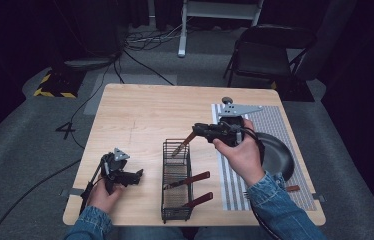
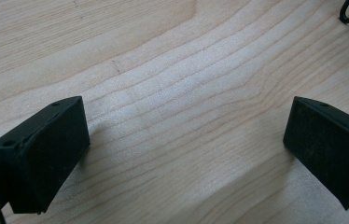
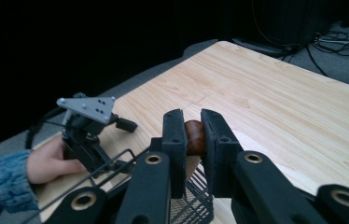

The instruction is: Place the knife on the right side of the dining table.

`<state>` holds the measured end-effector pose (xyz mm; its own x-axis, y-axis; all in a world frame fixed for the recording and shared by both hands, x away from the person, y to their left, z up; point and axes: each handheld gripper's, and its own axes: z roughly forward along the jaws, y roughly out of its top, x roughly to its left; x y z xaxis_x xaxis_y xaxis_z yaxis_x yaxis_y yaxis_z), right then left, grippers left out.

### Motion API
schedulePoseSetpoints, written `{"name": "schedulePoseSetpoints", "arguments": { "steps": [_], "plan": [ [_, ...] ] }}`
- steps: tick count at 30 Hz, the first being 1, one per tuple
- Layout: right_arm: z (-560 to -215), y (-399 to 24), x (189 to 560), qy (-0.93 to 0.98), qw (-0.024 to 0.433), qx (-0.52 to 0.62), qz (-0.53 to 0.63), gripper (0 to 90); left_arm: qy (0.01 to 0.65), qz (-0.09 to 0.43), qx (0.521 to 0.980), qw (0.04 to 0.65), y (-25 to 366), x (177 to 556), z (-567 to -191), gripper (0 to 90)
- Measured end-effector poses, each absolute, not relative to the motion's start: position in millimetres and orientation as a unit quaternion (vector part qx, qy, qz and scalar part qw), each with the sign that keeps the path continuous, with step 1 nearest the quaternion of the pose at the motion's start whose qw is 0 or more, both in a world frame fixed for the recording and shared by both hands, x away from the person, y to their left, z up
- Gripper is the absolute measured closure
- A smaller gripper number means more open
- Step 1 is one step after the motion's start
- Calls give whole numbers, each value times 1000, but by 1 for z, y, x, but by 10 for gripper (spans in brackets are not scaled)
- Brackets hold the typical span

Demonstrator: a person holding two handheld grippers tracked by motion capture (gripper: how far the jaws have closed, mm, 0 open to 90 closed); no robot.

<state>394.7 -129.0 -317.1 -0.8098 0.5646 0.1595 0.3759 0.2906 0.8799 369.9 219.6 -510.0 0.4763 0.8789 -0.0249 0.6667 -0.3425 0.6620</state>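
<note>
Hand-held gripper [image 3: 192,140] clamped around brown utensil handle [image 3: 194,137].

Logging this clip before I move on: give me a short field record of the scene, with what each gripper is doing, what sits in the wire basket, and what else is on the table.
right gripper: shut on the brown-handled utensil, its far end in the wire basket
left gripper: open, nothing between its jaws, over bare wooden table
basket contents: two more brown-handled utensils
striped mat: dark frying pan on it
</note>
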Motion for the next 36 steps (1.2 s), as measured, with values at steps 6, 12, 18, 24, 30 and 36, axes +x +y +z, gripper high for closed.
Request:
{"name": "schedulePoseSetpoints", "arguments": {
  "steps": [6, 12, 18, 24, 30, 36],
  "plan": [
    [-305, -139, 394, 788, 80, 304, 530, 810, 482, 171, 801, 310, 220, 370, -510, 5],
    [-290, -150, 392, 779, 80, 308, 540, 811, 482, 171, 801, 310, 220, 370, -510, 5],
    [-277, -163, 394, 769, 77, 319, 548, 811, 482, 171, 801, 310, 220, 370, -510, 5],
    [-261, -176, 394, 760, 79, 322, 559, 811, 482, 171, 801, 310, 220, 370, -510, 5],
    [-245, -186, 394, 756, 93, 322, 562, 811, 482, 171, 801, 310, 220, 370, -510, 5],
    [-236, -198, 399, 749, 104, 331, 565, 811, 484, 169, 800, 312, 219, 369, -510, 4]
  ]
}}
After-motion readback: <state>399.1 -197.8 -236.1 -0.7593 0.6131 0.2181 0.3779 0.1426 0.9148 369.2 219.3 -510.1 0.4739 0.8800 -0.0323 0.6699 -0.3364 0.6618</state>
